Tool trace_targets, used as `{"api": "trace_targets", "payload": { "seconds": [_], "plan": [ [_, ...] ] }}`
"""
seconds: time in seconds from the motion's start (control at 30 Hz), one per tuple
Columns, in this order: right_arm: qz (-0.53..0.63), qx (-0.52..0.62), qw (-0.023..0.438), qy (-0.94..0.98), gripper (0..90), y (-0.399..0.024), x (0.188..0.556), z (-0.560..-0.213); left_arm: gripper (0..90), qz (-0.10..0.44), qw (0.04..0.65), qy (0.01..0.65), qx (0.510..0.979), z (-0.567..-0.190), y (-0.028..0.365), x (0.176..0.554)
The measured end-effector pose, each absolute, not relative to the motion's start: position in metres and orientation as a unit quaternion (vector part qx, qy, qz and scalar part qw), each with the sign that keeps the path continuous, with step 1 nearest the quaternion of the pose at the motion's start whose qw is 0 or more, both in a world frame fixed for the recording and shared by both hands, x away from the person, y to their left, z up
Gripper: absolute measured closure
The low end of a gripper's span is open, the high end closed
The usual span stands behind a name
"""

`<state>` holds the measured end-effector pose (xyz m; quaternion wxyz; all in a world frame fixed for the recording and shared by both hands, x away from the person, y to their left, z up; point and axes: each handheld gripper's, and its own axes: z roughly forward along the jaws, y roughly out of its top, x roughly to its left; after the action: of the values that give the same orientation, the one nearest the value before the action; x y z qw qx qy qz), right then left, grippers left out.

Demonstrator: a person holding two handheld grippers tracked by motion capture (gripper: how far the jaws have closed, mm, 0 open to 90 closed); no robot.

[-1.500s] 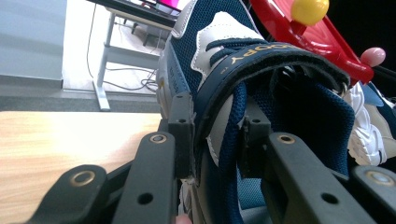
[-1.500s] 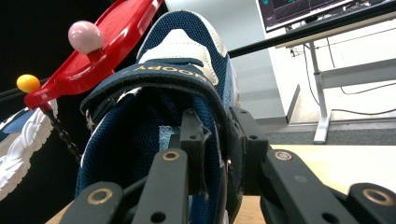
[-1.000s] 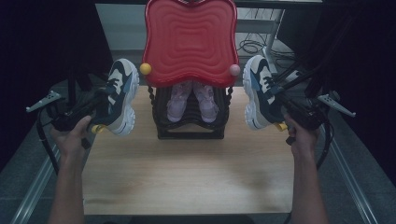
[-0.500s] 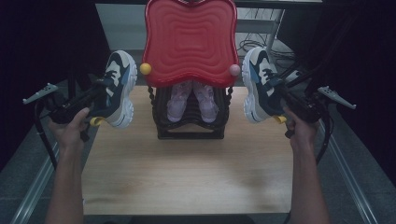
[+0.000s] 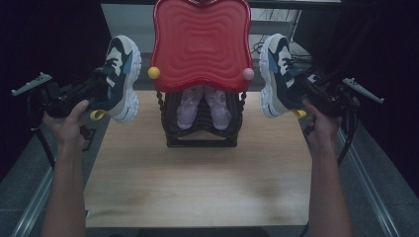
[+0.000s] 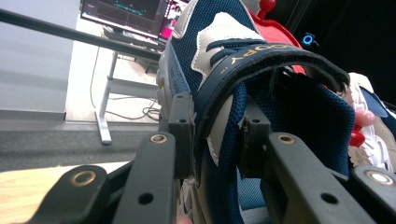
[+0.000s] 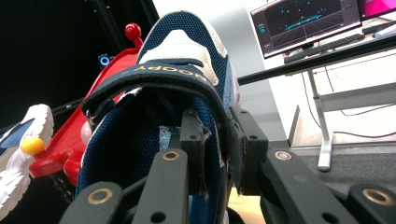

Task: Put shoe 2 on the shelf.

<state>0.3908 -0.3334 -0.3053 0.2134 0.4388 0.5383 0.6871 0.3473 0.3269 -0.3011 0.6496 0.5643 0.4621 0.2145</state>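
- Left tool [image 5: 101, 94] was clenched on the left sneaker [image 5: 121, 79], one jaw inside the collar, one outside; the grip was seen close in the left gripper view [image 6: 210, 135].
- Right tool [image 5: 299, 91] was clenched on the right sneaker [image 5: 274, 74] the same way [image 7: 217, 144].
- Both sneakers were held in the air, toes up, soles outward, flanking the red tray [image 5: 200, 44] atop the black rack [image 5: 200, 133].
- Rack lay inward of each tool, equally near both; pink shoes [image 5: 202, 103] were stored on it, above the worktop [image 5: 197, 182].
- Next move likely inward toward the tray.
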Motion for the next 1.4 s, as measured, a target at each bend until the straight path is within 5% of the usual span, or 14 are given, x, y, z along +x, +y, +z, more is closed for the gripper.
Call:
{"api": "trace_targets", "payload": {
  "seconds": [1.4],
  "plan": [
    [0.720, 0.405, 0.205, 0.525, 76.7, -0.296, 0.411, -0.203, 72.5, 0.211, 0.673, 0.436, 0.560, -0.216, 0.295, 0.387]
  ]
}}
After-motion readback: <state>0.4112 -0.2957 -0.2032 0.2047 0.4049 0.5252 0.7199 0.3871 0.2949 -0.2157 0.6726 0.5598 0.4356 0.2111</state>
